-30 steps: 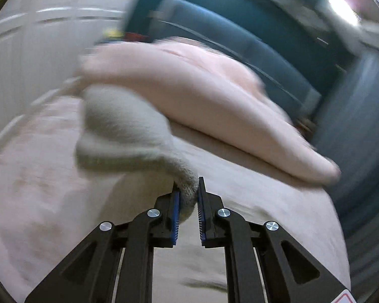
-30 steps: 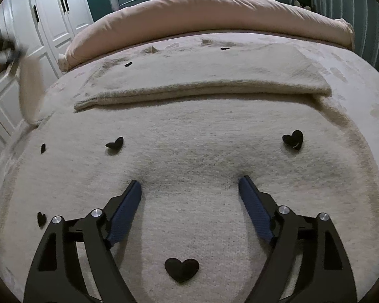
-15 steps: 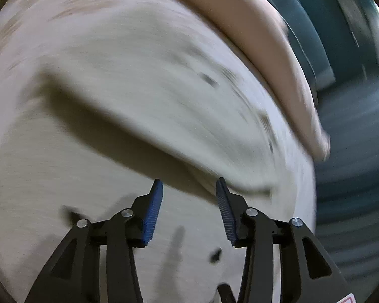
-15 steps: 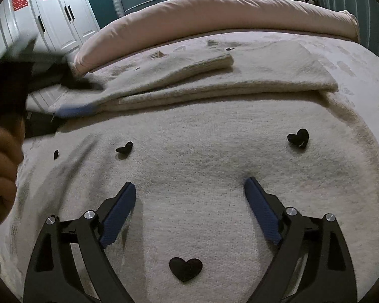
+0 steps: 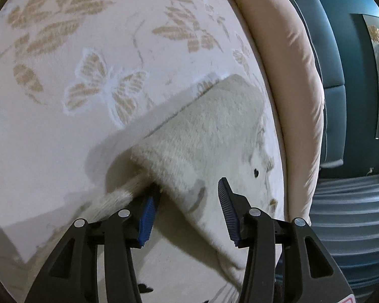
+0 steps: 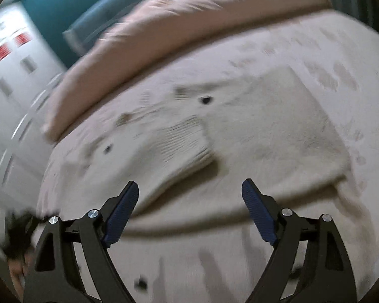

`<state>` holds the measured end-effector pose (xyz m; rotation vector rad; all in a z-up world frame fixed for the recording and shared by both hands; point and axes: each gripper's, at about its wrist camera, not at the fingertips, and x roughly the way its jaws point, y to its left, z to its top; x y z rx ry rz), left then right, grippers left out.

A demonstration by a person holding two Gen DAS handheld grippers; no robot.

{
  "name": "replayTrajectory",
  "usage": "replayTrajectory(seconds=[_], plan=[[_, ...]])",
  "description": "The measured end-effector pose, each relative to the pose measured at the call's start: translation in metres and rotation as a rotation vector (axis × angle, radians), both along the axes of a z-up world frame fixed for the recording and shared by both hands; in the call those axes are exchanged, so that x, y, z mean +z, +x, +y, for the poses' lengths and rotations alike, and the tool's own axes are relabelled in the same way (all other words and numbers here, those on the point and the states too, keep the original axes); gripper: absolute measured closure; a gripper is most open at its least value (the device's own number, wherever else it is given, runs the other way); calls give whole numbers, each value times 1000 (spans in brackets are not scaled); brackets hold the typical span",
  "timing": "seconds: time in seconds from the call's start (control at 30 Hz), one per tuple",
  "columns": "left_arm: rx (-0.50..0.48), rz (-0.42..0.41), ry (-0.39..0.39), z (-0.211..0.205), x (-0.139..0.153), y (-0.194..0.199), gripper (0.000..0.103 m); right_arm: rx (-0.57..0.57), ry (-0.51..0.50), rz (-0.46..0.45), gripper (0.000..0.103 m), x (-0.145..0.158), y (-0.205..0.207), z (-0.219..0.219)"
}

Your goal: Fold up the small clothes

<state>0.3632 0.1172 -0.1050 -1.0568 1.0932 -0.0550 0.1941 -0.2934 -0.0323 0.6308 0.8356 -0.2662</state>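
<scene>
Left wrist view: my left gripper [image 5: 187, 209] stands partly open over the bed [image 5: 63, 151], its blue pads apart and pressing nothing. The fuzzy cream sweater [image 5: 204, 136] lies folded on the floral bedspread, and its sleeve [image 5: 189, 171] runs between my jaws, loose, with one pad just beside the fold's edge. A pink duvet [image 5: 298, 75] is rolled along the far side of the bed. To do this step well, I judge I should lift straight away from the sleeve without snagging the fluffy knit, so the fold lies flat. A second ago this gripper pinched a bunch of the sleeve up in the air; its jaws have since opened, with the sleeve now laid across the sweater's body.

Right wrist view, blurred: my right gripper [image 6: 189, 202] is wide open and holds nothing, hovering above the sweater, whose ribbed sleeve cuff [image 6: 187, 141] rests on the body. A small black heart [image 6: 206, 99] dots the knit. I judge the next grasp should take a clean edge, both layers together. Compared with a second ago, this view has swung and tilted, and the sleeve now lies folded inward where the top was bare.
</scene>
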Motion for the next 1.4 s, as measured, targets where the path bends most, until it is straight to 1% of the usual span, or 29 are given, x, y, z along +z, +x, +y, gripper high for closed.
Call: replayTrajectory(seconds=[0.03, 0.07, 0.1, 0.13, 0.17, 0.2, 0.23, 0.27, 0.3, 0.33, 0.37, 0.4, 0.43, 0.47, 0.5, 0.53, 0.63, 0.73, 0.8, 0.83, 0.93, 1.03, 1.1, 1.13, 1.2, 1.27, 1.33, 1.37, 1.4], plan=[[10, -8, 11, -1, 2, 1, 61, -17, 21, 11, 24, -6, 9, -3], [15, -16, 24, -6, 7, 11, 67, -18, 35, 22, 39, -10, 17, -4], [24, -34, 59, -5, 12, 10, 73, -14, 47, 34, 49, -14, 24, -2], [22, -61, 90, -3, 16, 6, 84, -6, 60, 43, 79, -16, 30, -1], [15, -87, 129, 2, 21, 4, 91, 26, 98, 23, 98, -13, 36, 3], [-3, -118, 188, 3, 26, 3, 91, 50, 114, -23, 98, -4, 37, 6], [-18, -137, 244, 0, 31, 4, 91, 72, 101, -136, 98, 19, 30, 10], [-36, -146, 284, -4, 31, 6, 90, 83, 85, -202, 99, 34, 23, 11], [-49, -142, 301, -5, 28, 7, 88, 90, 75, -291, 99, 52, 10, 9], [-65, -128, 311, -7, 21, 7, 88, 85, 67, -331, 99, 57, 2, 7], [-72, -111, 316, -5, 13, 3, 88, 43, -2, -325, 99, 53, -7, 0], [-79, -86, 319, -7, 4, 3, 89, 11, -77, -237, 99, 35, -6, -6], [-80, -84, 320, -4, -1, -5, 88, 7, -103, -134, 99, 14, 1, -12], [-80, -89, 326, -4, -2, -5, 88, 12, -105, 49, 99, -26, 11, -21], [-85, -106, 339, -6, -2, -6, 88, 30, -91, 87, 99, -42, 9, -24], [-96, -111, 352, -7, -2, -6, 88, 39, -103, 25, 97, -37, 0, -24], [-120, -118, 384, -9, -1, -5, 88, -19, -141, 27, 96, -18, -7, -21], [-126, -122, 400, -11, -2, -5, 88, -92, -190, -73, 95, 14, -16, -6], [-128, -128, 402, -10, -3, -8, 88, 39, -148, -107, 95, 28, 10, 20], [-128, -130, 400, -10, -3, -8, 88, 171, -139, -100, 95, 31, 35, 52], [-138, -133, 392, -9, -4, -8, 87, 457, -106, -106, 95, 28, 90, 135], [-152, -135, 384, -7, -4, -7, 87, 598, -96, -51, 95, 11, 133, 197], [-159, -132, 373, -5, -4, -7, 87, 667, -104, 35, 95, -15, 162, 232], [-163, -130, 366, -4, -4, -6, 87, 670, -127, 77, 95, -29, 175, 241], [-170, -130, 359, -3, -5, -5, 87, 662, -171, 105, 96, -39, 178, 239], [-177, -134, 354, -3, -6, -4, 87, 638, -182, 76, 102, -40, 181, 209], [-181, -140, 357, -3, -6, -4, 87, 596, -161, 48, 102, -41, 176, 166], [-182, -142, 358, -3, -7, -4, 87, 516, -197, 52, 100, -38, 165, 130], [-182, -143, 362, -3, -7, -4, 87, 425, -222, 72, 101, -37, 155, 95]])
